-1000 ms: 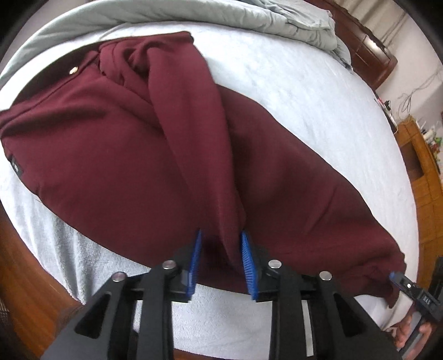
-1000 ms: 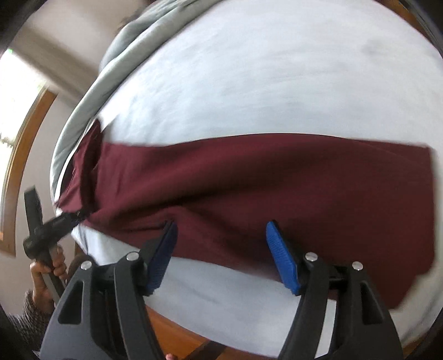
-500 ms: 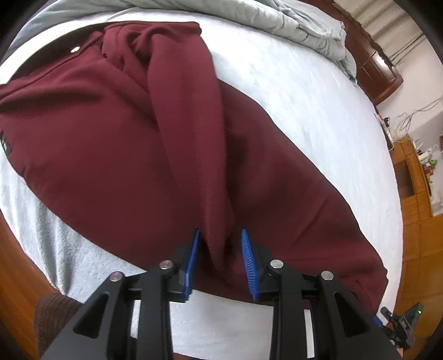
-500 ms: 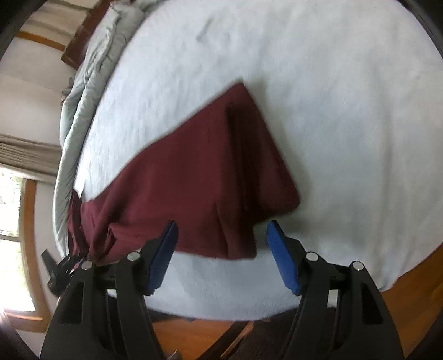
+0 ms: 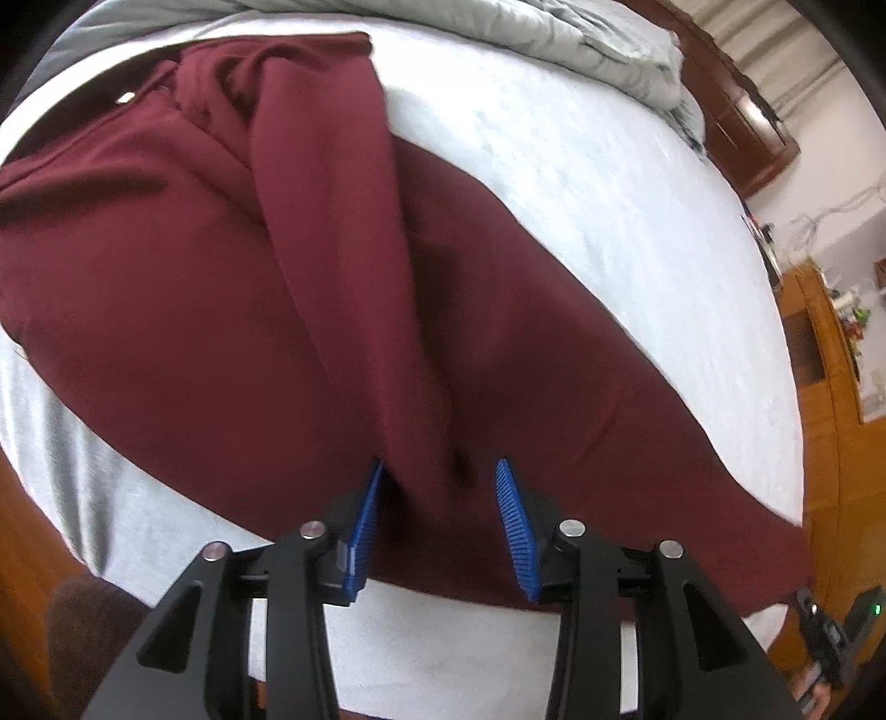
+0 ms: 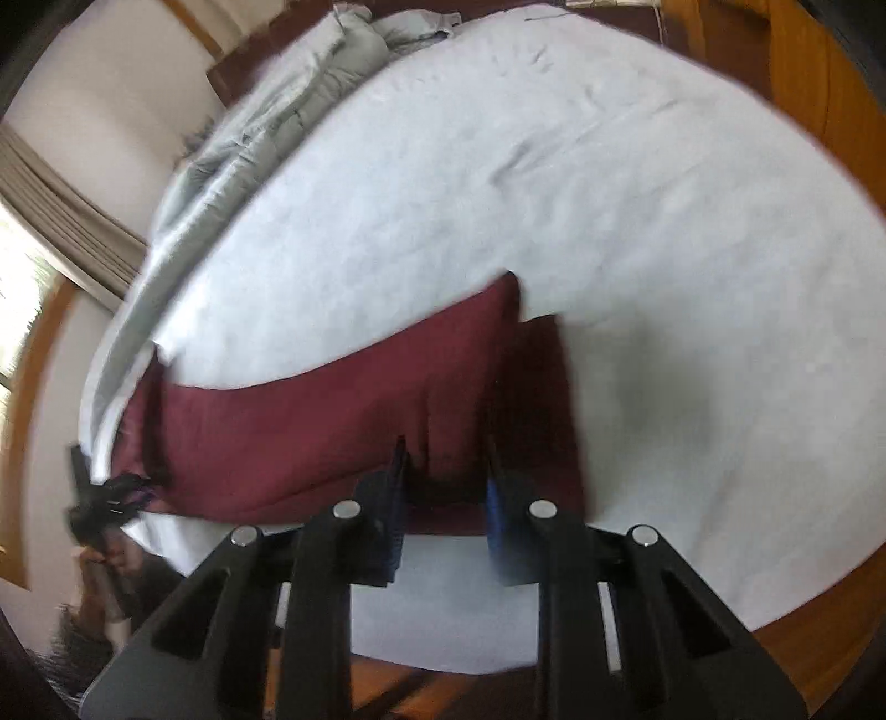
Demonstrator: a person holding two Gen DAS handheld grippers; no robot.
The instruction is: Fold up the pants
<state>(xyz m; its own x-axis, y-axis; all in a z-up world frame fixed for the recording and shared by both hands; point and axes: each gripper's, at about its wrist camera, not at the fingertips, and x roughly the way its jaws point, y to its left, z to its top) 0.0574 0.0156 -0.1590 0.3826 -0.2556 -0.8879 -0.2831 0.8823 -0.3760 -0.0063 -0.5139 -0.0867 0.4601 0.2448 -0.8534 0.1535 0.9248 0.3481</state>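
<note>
Dark red pants (image 5: pixel 232 310) lie across a white bed sheet (image 5: pixel 609 183), waist at the upper left, legs running down to the right. A raised fold of the cloth stands between the blue pads of my left gripper (image 5: pixel 440 493). Its jaws are opening, and a gap shows beside the fold. In the right wrist view the leg end of the pants (image 6: pixel 476 399) reaches into my right gripper (image 6: pixel 443 482). Those jaws are closing, with cloth filling the space between the blurred pads. Each gripper also shows small in the other's view: the right gripper (image 5: pixel 830 626) and the left gripper (image 6: pixel 105 498).
A grey duvet (image 5: pixel 554 39) is bunched along the far side of the bed, against a dark wooden headboard (image 5: pixel 742 127). A wooden cabinet (image 5: pixel 830 376) stands to the right. A curtained window (image 6: pixel 61 221) is at the left. Wood floor (image 6: pixel 819 653) borders the bed's near edge.
The left jaws have spread apart from the fold they pinched. The right gripper has travelled along the leg to its end, and its jaws have narrowed onto the cloth.
</note>
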